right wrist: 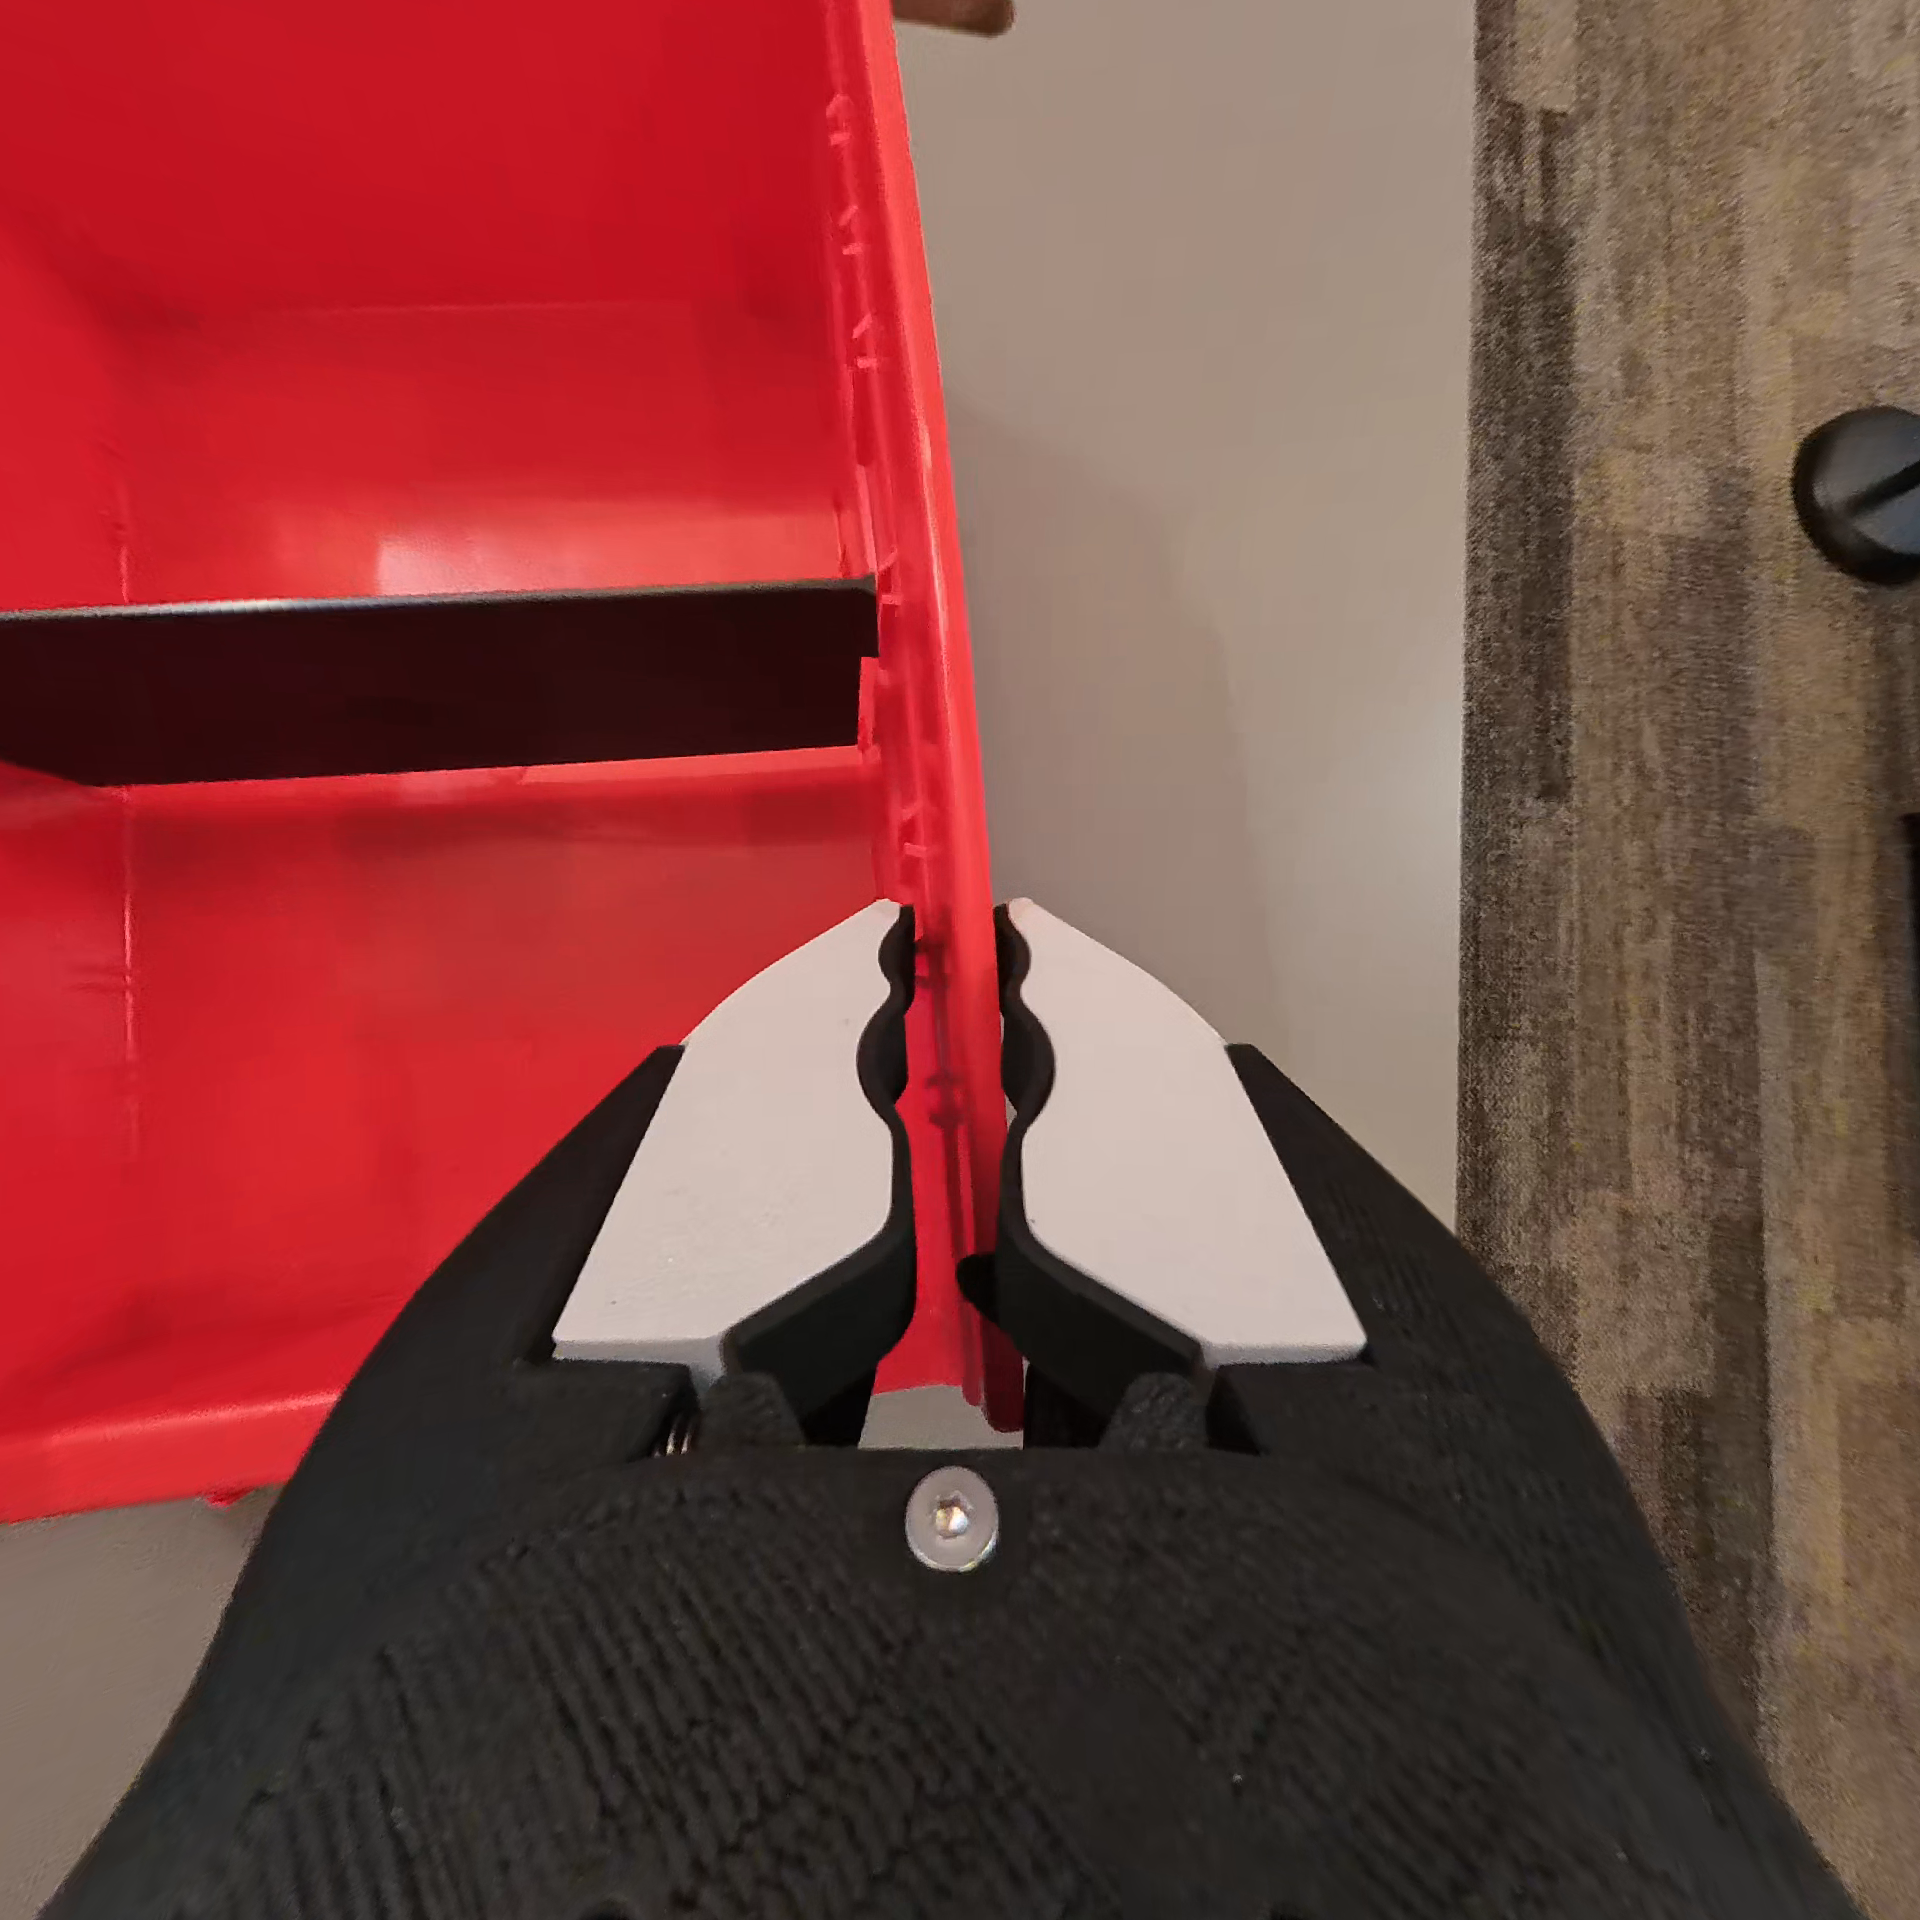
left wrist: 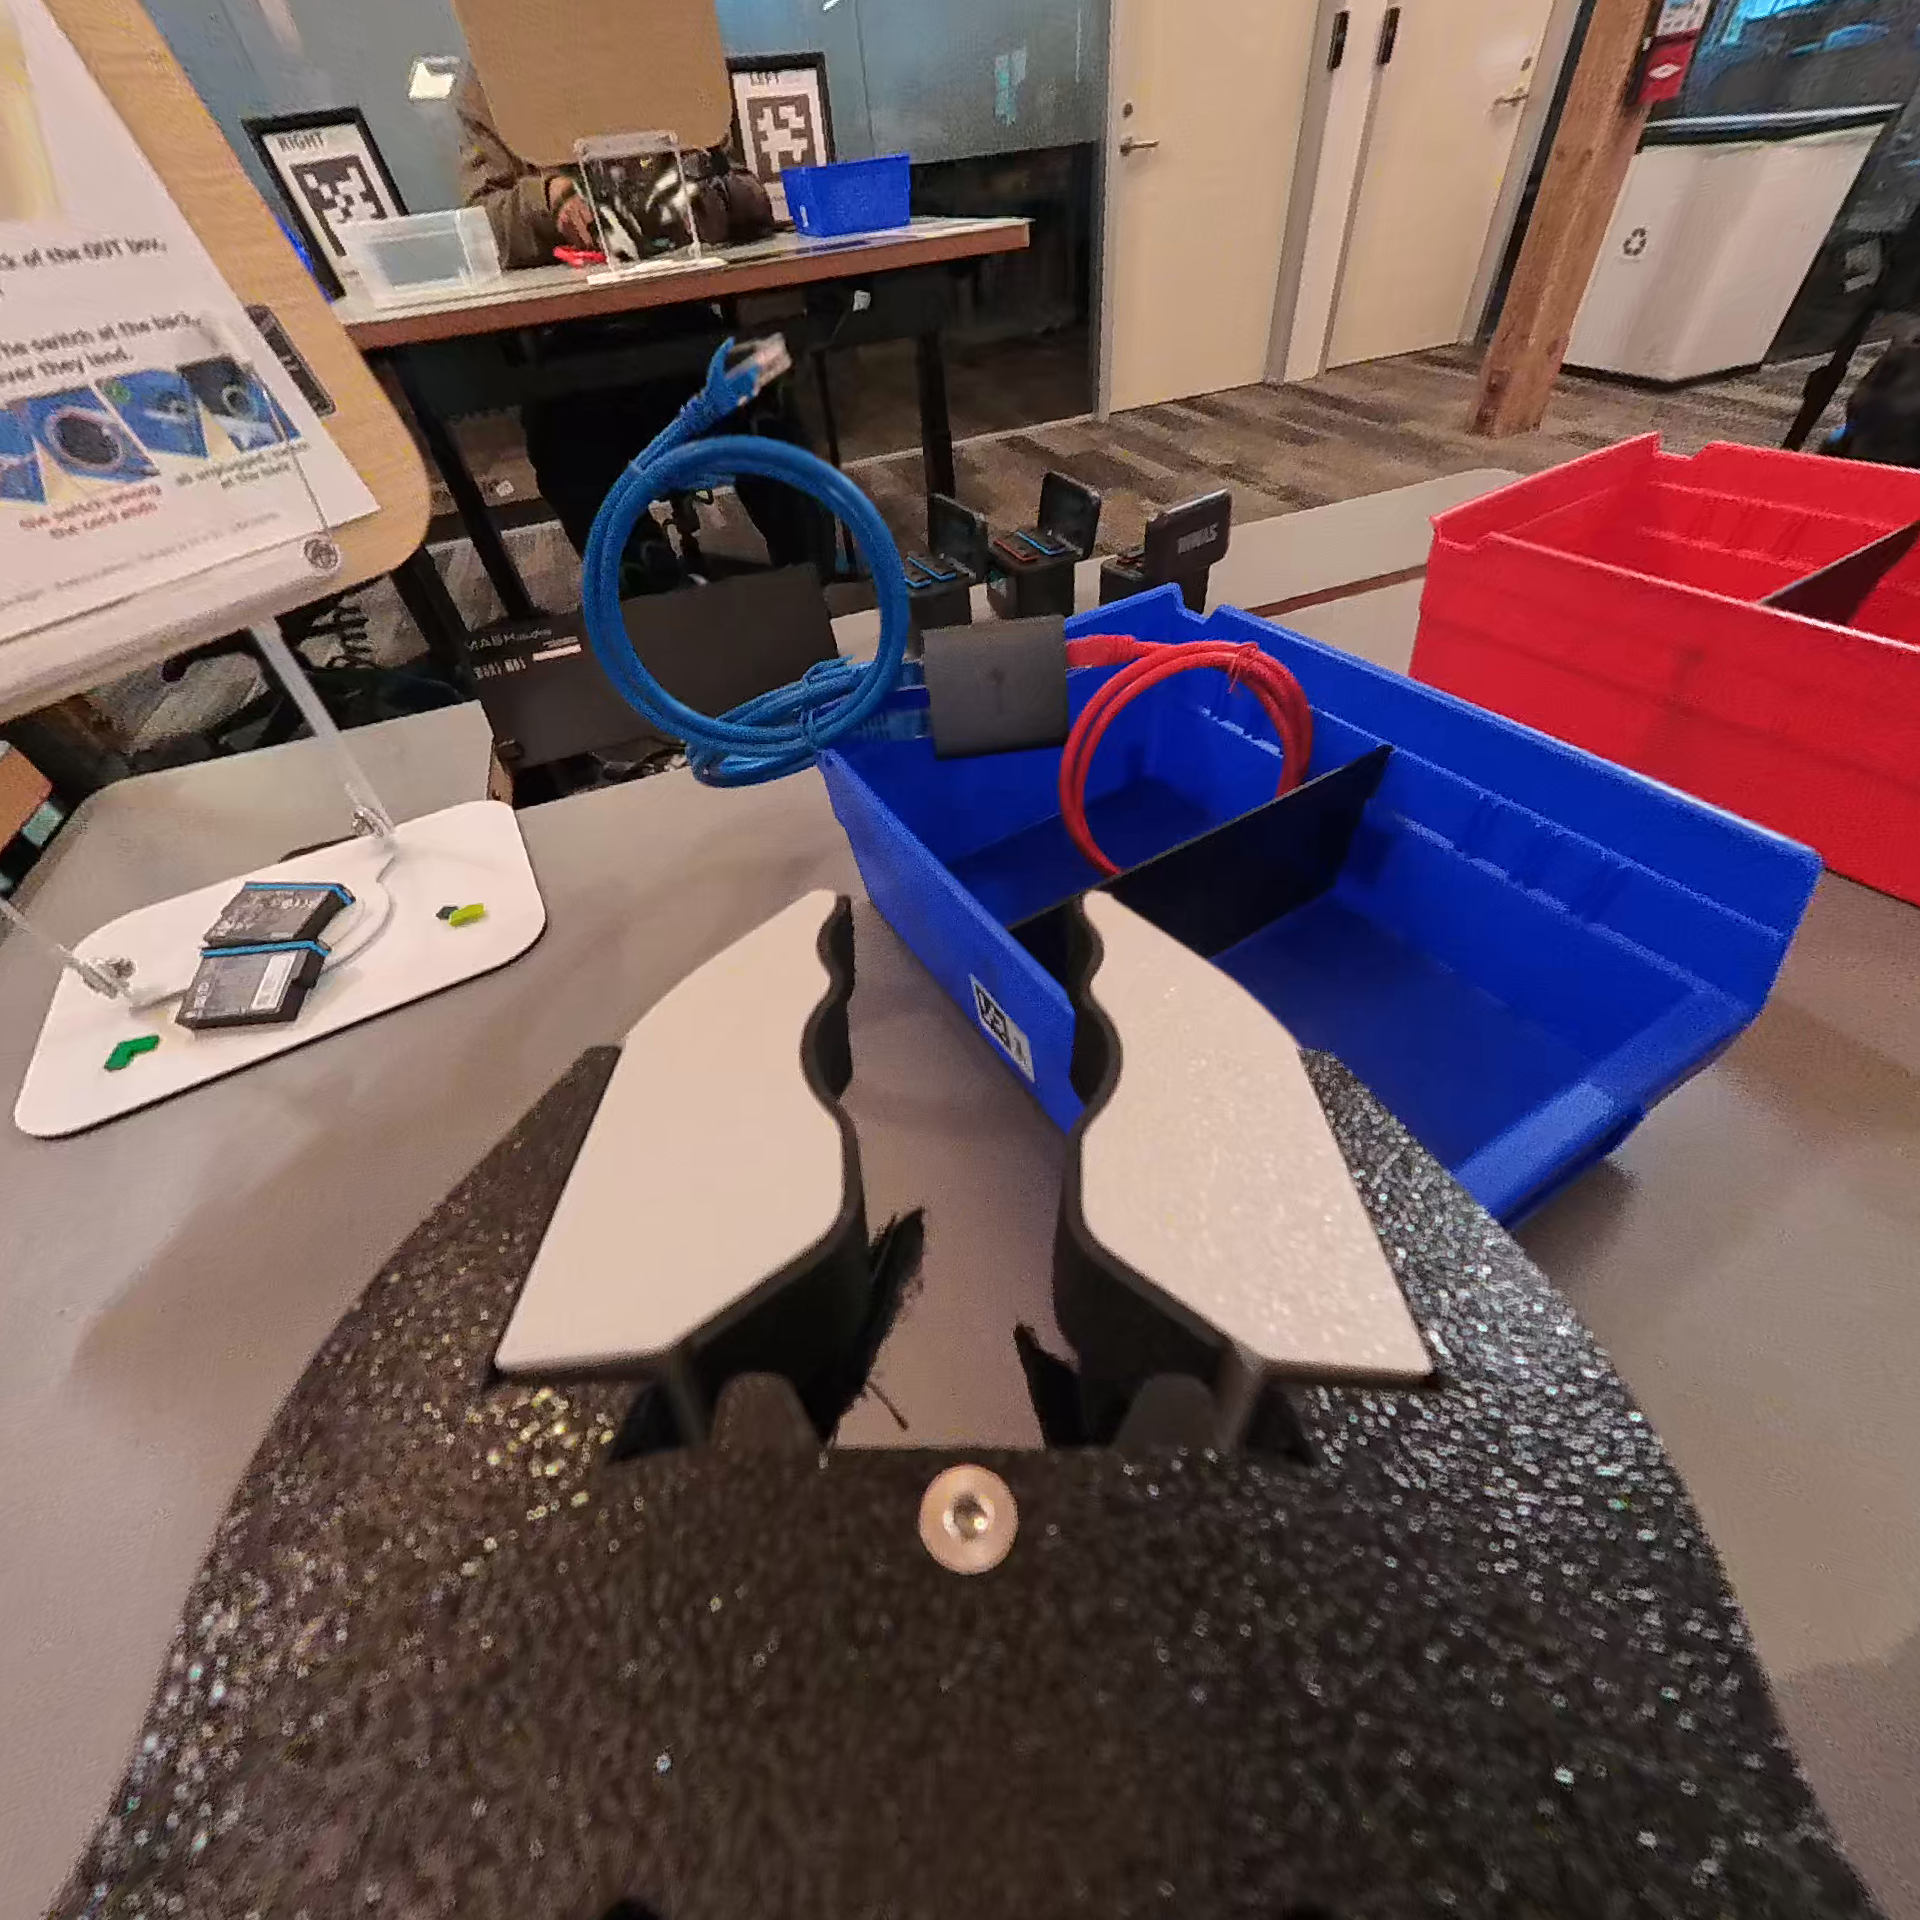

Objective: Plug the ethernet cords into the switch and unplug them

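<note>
A: What lies on the grey bench [left wrist: 260,1195] at the left of the left wrist view?

B: A white board [left wrist: 343,997] in the middle left, with two dark battery packs [left wrist: 255,961] and small green bits on it. Above it, in the upper left, a tilted sign [left wrist: 156,343] on a clear stand.

A: And toward the centre?

B: A blue cable [left wrist: 727,603] coiled and standing up above the bench edge, next to a small dark grey block [left wrist: 995,686] at the back corner of the blue bin [left wrist: 1558,956]. A red cable [left wrist: 1184,727] loops in the bin's rear compartment, behind a black divider [left wrist: 1226,873]. The front compartment shows bare blue floor.

A: The left gripper [left wrist: 961,935]?

B: Low centre, jaws apart with a moderate gap, gripping nothing, its tips just before the blue bin's near corner.

A: Further right?

B: A red bin [left wrist: 1621,665] at the upper right of the frame. Behind everything, a desk with a seated person, marker cards, a small blue tub, pale doors, a wooden post and patterned carpet.

A: The right wrist view?

B: The red bin [right wrist: 416,364] fills the left, a black divider [right wrist: 436,686] crossing it. The right gripper [right wrist: 954,914] at lower centre is clamped on the bin's side wall, a finger on either face. Right of that, pale bench [right wrist: 1195,520], then carpet [right wrist: 1662,935] along the frame's right edge.
</note>
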The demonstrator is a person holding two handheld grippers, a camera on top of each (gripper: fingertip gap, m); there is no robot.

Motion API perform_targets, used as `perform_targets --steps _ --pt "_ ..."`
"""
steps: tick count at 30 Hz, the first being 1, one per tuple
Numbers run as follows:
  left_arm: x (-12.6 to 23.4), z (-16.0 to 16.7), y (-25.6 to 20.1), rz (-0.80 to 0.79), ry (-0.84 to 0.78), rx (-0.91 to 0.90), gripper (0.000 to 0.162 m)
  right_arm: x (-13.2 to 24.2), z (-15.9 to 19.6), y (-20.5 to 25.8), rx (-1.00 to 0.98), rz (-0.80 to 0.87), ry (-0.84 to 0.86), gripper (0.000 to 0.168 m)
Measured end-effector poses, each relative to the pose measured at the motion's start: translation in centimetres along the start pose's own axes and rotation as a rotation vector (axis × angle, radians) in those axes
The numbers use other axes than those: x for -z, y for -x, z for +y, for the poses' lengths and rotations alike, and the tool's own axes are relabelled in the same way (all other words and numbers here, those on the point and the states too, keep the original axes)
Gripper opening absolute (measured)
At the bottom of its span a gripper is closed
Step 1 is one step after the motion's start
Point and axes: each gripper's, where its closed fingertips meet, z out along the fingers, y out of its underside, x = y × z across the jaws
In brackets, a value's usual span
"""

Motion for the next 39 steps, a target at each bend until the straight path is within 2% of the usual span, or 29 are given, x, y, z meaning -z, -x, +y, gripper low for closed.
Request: perform_targets --steps 3,6,7,9,11,13,16,19,23,26,28,31,33,35,39 --pt "0.0 0.8 0.3 0.002 0.022 0.018 0.039 -0.8 -0.9 -0.9 -0.014 0.039 -0.026 0.012" --pt "0.0 1.2 0.4 -0.010 0.040 -0.010 0.040 -1.2 -1.3 -1.5 0.053 0.068 -0.068 0.013" --pt "0.0 1.3 0.3 -0.008 0.048 -0.020 0.041 -0.8 -1.7 -2.0 0.087 0.106 -0.091 0.019" --pt "0.2 1.4 0.4 0.000 0.055 -0.033 0.043 1.3 -3.0 -3.4 0.177 0.218 -0.139 0.043" --pt "0.4 1.5 0.6 0.008 0.061 -0.038 0.043 4.3 -4.5 -2.4 0.244 0.203 -0.193 0.048" --pt "0.6 1.5 0.5 0.052 0.092 -0.053 0.040 7.1 -6.1 1.8 0.264 0.061 -0.288 0.044" --pt "0.5 -0.2 0.4 0.094 0.061 -0.102 0.031 10.9 -9.0 12.0 0.278 -0.288 -0.487 0.028" --pt "-0.5 -3.0 0.0 0.161 0.027 -0.156 0.028 11.8 -9.9 22.3 0.412 -0.580 -0.481 0.017" --pt "-3.2 -8.0 -1.2 0.285 0.005 -0.171 0.016 10.8 -12.9 32.0 0.623 -0.657 -0.556 0.010" --pt "-4.4 -11.5 -2.5 0.345 -0.027 -0.242 0.005 10.6 -12.6 38.3 0.785 -0.808 -0.466 0.006" --pt "-5.1 -12.8 -2.1 0.318 -0.054 -0.293 0.002 10.4 -13.1 41.2 0.882 -0.821 -0.505 0.008" --pt "-5.7 -13.7 -0.7 0.286 -0.113 -0.296 0.001 9.1 -15.3 43.6 0.842 -0.796 -0.589 0.014" --pt "-6.1 -13.3 0.5 0.290 -0.135 -0.282 0.001 8.3 -15.9 44.8 0.830 -0.842 -0.626 0.016" --pt "-6.9 -12.5 1.9 0.299 -0.140 -0.250 0.001 6.6 -17.2 45.1 0.791 -0.817 -0.604 0.022" --pt "-8.8 -11.4 3.7 0.335 -0.117 -0.193 0.001 3.7 -19.2 46.3 0.663 -0.822 -0.589 0.022"
